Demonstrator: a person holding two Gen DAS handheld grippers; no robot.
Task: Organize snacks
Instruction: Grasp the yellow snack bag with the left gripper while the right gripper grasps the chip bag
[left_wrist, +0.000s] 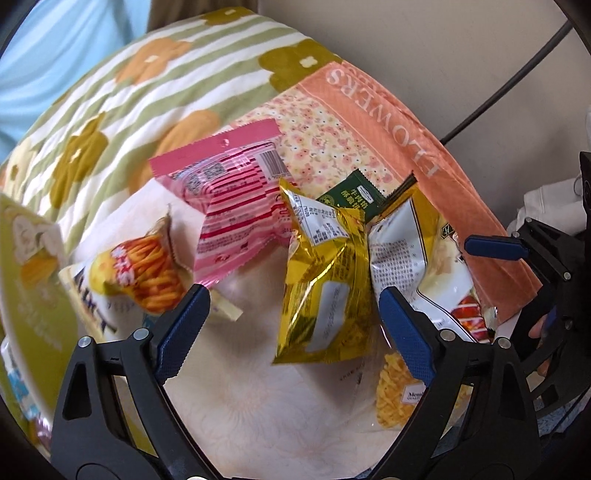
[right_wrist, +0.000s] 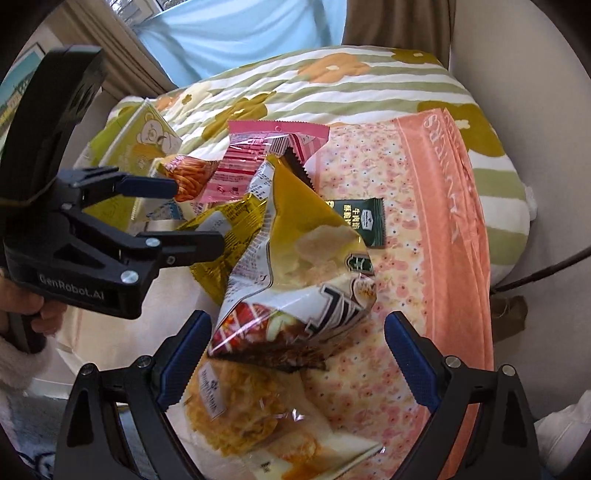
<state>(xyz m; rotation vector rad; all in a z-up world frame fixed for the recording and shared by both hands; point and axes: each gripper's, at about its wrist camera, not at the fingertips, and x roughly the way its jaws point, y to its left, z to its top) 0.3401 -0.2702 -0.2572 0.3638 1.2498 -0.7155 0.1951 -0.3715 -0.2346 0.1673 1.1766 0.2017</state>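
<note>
Several snack bags lie in a pile on a bed. My left gripper (left_wrist: 293, 321) is open, its jaws on either side of a gold foil bag (left_wrist: 325, 280); it also shows in the right wrist view (right_wrist: 195, 214). A pink striped bag (left_wrist: 236, 206) and an orange stick-snack bag (left_wrist: 147, 273) lie beyond it. My right gripper (right_wrist: 295, 354) is open around the lower end of a yellow-and-white chip bag (right_wrist: 303, 266), which also shows in the left wrist view (left_wrist: 413, 254). A small dark green packet (right_wrist: 364, 221) lies on the floral cloth. A clear bag of golden crisps (right_wrist: 240, 410) lies below.
A pale green box with a bear picture (right_wrist: 144, 136) stands at the left of the pile. An orange floral cloth (right_wrist: 450, 229) and a striped flower quilt (right_wrist: 332, 85) cover the bed. A dark cable (left_wrist: 517, 85) runs along the wall at right.
</note>
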